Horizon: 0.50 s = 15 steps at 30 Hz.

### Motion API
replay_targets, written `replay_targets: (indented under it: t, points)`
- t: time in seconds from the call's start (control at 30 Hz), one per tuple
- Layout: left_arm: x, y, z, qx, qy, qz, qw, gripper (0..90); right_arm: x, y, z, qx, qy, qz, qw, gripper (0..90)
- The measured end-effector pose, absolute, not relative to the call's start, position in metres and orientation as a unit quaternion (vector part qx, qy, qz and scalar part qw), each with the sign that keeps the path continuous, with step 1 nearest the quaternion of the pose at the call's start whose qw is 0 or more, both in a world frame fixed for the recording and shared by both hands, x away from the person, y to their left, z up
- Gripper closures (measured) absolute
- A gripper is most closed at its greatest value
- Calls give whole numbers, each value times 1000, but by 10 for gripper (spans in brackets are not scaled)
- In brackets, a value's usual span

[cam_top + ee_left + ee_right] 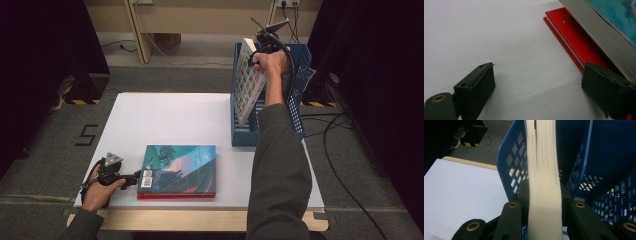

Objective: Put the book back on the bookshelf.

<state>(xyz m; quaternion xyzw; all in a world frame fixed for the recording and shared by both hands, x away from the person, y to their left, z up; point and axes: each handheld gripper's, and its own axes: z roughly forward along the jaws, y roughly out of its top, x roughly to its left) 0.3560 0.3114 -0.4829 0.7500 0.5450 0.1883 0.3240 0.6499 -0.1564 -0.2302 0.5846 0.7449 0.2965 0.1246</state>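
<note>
Pinching the upper edge of a thick book [248, 80], the right hand-held gripper [263, 41] holds it tilted, long axis running down into the blue perforated rack [298, 82] directly below; the rack's lattice wall stands just beside the pages (its divider on the other side). Ahead of the left hand-held gripper [136, 178], jaws spread on the white counter [170, 117], a teal-covered book [180, 167] lies flat atop a red one [574, 37].

— Where's your high view looking from?
— Above your side, forward and down over the whole bench [165, 115].
— And the claw cameras?
— Your left one skims the bench close by the red book [576, 40]; your right one faces into the blue rack [511, 162], very near.
</note>
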Motion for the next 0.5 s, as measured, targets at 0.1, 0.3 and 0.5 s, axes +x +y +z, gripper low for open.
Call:
replay_targets:
  t: [0.1,0.3,0.5]
  points:
    - [356,311,-483,750,545,188,324,103,651,-154,-234,585,745,296,121,732]
    - [356,311,-483,750,545,189,324,103,656,-146,-245,584,750,290,112,718]
    - [356,311,-483,750,545,190,324,101,657,-141,-247,580,755,290,101,683]
